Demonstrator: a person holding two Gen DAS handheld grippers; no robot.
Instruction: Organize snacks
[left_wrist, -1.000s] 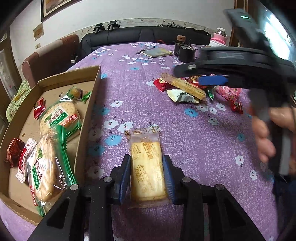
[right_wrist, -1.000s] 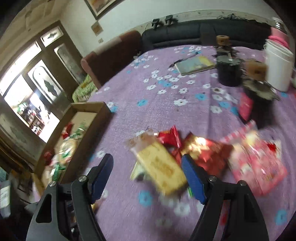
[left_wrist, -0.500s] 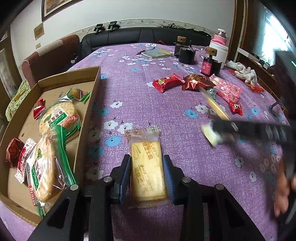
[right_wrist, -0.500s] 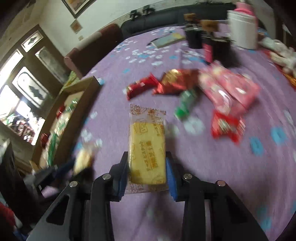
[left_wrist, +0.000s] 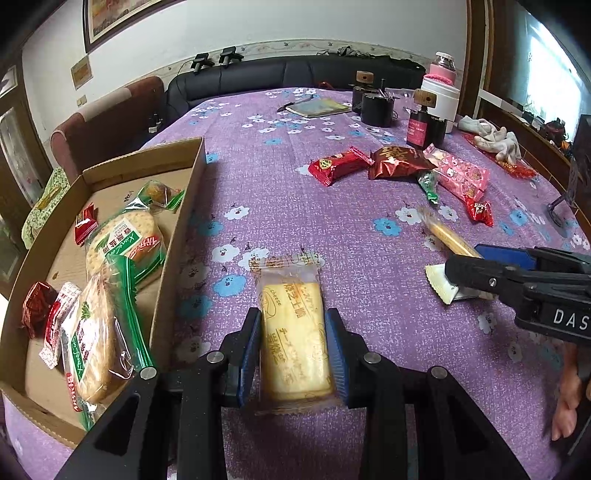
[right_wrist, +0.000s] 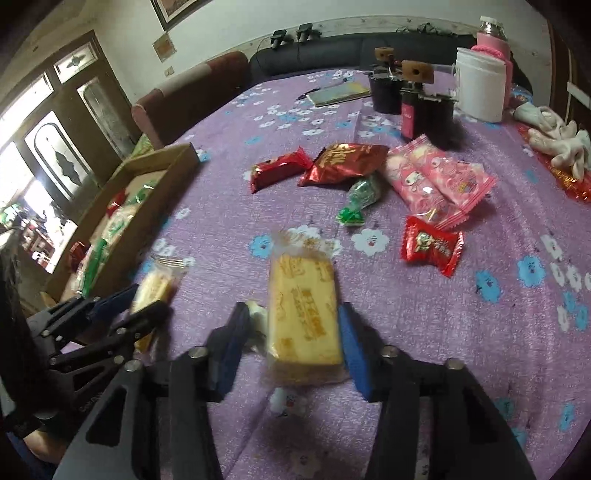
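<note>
Left gripper (left_wrist: 293, 350) angled down, my pads pinching a cheese cracker pack (left_wrist: 293, 332) beside the cardboard box (left_wrist: 184, 221) | right gripper (right_wrist: 290, 343) tilted down, jaws opening around a yellow wafer pack (right_wrist: 303, 314) (blurred) | purple tablecloth (left_wrist: 332, 229) beneath.

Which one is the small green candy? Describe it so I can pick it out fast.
Start at the cardboard tray on the purple cloth, then look across to the loose snack pile. The green candy lies at the pile's near edge, touching the dark red foil bag, beside the pink packet. It is the only green, twist-ended wrapper there.
</note>
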